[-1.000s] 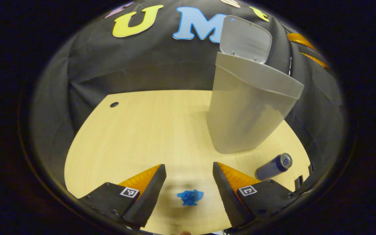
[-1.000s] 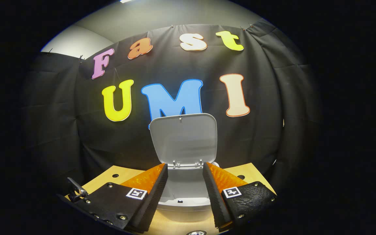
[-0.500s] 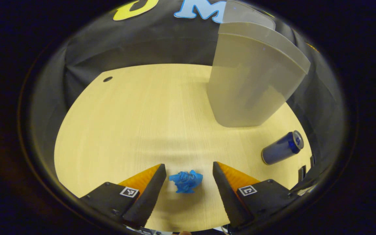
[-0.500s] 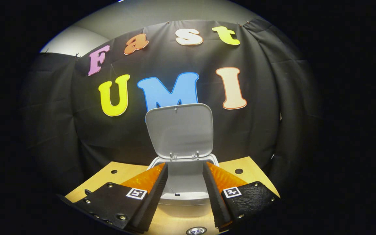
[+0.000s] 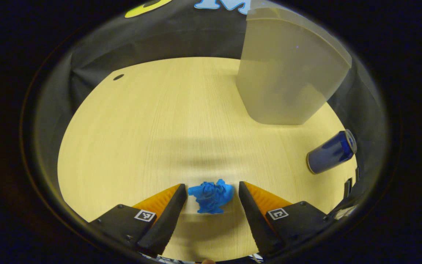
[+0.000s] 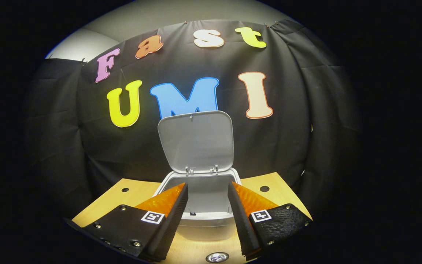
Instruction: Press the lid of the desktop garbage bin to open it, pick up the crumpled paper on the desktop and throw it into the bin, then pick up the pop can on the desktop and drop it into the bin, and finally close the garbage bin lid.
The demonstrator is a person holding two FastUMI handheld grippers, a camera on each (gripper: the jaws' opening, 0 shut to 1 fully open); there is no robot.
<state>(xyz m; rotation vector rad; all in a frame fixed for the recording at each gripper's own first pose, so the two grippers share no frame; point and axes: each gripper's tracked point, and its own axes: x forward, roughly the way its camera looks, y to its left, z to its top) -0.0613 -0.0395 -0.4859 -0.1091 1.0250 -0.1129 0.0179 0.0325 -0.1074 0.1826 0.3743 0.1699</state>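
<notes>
On the pale wood-grain desk (image 5: 130, 139), the left gripper (image 5: 213, 198) has its 2 fingers apart around the crinkled blue paper (image 5: 211, 196), not pressing it. Right of it stand the smooth grey bin (image 5: 288, 73) and a blue can (image 5: 331, 152) on its side. The right gripper (image 6: 207, 205), fingers apart, faces the bin's raised rounded lid (image 6: 196, 141).

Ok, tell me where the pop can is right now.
In the left gripper view, the blue pop can lies on its side at the far right of the wooden desktop, just below the grey garbage bin and apart from it.
</notes>
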